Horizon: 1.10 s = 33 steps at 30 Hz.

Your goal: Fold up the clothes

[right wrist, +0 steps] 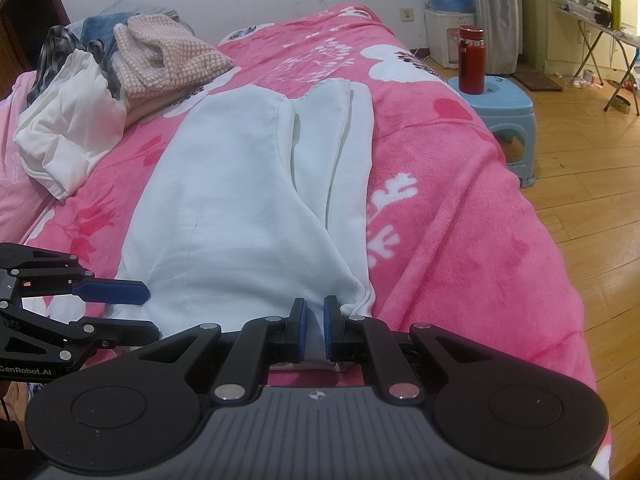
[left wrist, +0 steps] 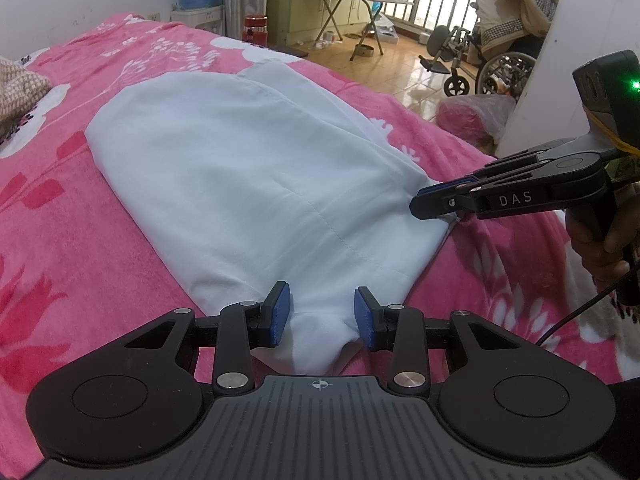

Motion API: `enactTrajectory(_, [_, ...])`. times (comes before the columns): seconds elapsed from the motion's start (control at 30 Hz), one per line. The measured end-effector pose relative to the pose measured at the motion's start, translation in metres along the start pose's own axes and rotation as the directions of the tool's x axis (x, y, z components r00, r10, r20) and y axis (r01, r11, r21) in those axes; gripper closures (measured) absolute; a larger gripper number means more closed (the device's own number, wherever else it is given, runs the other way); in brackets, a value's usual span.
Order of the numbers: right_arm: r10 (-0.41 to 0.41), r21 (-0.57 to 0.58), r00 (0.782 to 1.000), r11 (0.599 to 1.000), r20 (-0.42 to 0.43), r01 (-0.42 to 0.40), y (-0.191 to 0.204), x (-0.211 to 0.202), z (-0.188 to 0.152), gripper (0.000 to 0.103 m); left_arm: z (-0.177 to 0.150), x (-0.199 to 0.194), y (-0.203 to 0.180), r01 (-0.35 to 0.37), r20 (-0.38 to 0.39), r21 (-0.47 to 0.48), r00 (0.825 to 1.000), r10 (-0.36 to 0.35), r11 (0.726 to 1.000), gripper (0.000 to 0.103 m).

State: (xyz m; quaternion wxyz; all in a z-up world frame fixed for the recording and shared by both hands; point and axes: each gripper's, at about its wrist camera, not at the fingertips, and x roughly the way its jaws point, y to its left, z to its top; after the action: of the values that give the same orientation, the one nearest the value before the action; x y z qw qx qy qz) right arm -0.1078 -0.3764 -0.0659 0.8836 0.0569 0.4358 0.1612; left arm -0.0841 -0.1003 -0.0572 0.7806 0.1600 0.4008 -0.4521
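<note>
White garment point(left wrist: 256, 176) lay lengthwise on pink blanket point(left wrist: 60, 220). Right claw point(right wrist: 314, 326) pinched near hem corner; left claw point(left wrist: 322, 314) part-open, straddling cloth, no visible grip. Risk: one-sided lift would skew fold.

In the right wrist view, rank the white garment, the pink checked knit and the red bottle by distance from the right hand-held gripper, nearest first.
1. White garment: its near edge sits between the right hand-held gripper pads.
2. Pink checked knit: far left, on the clothes pile.
3. Red bottle: far right, on the blue stool, beyond the bed.
</note>
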Motion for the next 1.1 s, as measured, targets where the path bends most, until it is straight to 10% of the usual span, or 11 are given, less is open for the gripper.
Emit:
enactTrajectory(0.47, [0.0,0.0,1.0,1.0,-0.004,0.0,0.0,0.001,0.001,0.095,0.003,-0.034,0.008,0.097,0.126,-0.013,0.987,-0.094,0.995,0.06])
enactTrajectory(1.1, [0.005,-0.004,1.0,1.0,-0.013,-0.005,-0.002,0.0,0.002,0.095,0.023,-0.006,0.049,0.059,0.122,-0.173,0.992,-0.038,0.983,0.06])
